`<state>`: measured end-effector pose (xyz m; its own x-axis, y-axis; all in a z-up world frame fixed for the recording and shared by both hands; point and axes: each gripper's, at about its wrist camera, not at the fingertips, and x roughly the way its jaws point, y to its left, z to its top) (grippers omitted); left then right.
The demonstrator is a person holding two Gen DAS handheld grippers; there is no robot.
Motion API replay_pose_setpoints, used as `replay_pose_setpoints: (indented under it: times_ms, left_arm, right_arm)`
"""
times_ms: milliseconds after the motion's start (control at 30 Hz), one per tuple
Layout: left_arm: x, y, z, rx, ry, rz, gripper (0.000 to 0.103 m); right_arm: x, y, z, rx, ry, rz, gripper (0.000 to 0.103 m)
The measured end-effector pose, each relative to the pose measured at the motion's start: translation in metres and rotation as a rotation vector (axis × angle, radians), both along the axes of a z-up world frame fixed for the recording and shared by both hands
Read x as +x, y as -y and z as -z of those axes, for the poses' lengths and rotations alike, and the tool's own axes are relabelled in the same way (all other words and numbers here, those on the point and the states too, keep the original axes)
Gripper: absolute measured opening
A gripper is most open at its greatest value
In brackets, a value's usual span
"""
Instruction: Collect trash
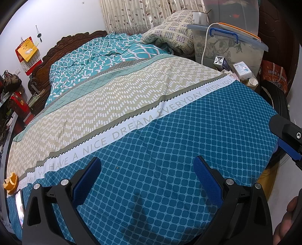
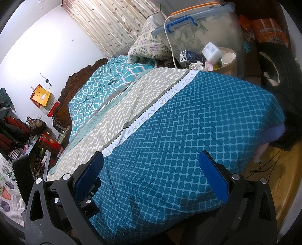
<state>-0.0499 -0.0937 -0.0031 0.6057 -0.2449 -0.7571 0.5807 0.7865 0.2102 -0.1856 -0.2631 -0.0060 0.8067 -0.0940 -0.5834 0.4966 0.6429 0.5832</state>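
Note:
Orange peel (image 1: 11,183) lies on the bedspread at the far left edge of the left wrist view, beside a phone (image 1: 19,207). A small dark milk carton (image 1: 221,62) (image 2: 190,56), a crumpled white tissue (image 2: 196,66), a pack of tissues (image 2: 211,51) and a paper cup (image 2: 228,58) sit past the far right corner of the bed. My left gripper (image 1: 147,169) hovers open over the blue quilt (image 1: 169,141) with nothing between its fingers. My right gripper (image 2: 151,165) is also open and empty above the same quilt (image 2: 188,122).
A clear storage box (image 1: 226,45) with a blue handle and a white cable stands beside the bed, a mug (image 1: 198,17) on its lid. A folded blanket (image 1: 169,34) lies near the curtain. The carved headboard (image 1: 62,47) is at the back left. Wooden floor (image 2: 273,179) shows right.

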Motion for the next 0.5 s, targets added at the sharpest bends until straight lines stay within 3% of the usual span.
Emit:
replay_pose_setpoints:
  times_ms: [500]
  left_arm:
    - [0.0002,0.0000,-0.0001,0.000,-0.001,0.000,0.094]
  right_arm:
    - [0.0008,-0.0005,0.0063,0.000,-0.006,-0.007,0.100]
